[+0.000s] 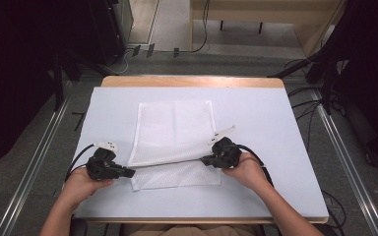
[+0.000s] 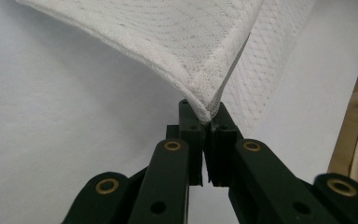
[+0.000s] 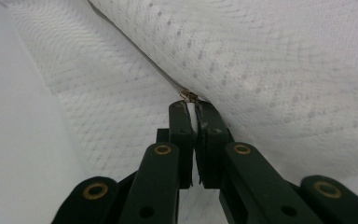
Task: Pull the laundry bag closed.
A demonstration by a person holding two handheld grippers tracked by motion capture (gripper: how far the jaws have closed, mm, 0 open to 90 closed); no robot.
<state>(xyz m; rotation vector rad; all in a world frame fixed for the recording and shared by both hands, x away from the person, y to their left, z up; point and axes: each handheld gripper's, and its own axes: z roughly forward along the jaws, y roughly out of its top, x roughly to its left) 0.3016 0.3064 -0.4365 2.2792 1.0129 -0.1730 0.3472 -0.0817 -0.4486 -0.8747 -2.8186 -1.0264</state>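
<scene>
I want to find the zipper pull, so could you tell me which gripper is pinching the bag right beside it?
The right gripper: a small metal zipper pull sits just above its tips. The left gripper clamps a plain stitched corner of the mesh bag.

My left tool [image 1: 126,172], at the lower left of the high view, is a chunky black body with a white tag on top and a black cable looping off toward the left edge. My right tool [image 1: 206,160], just right of centre, is the same black build, with a pale grey plate on top and a black cable curving along my forearm. Both forearms come up bare from the bottom edge. Up close, in both gripper views, each tool has two flat black jaws on broad black link arms, pinned with brass-coloured rivets and plain dark screw holes.
</scene>
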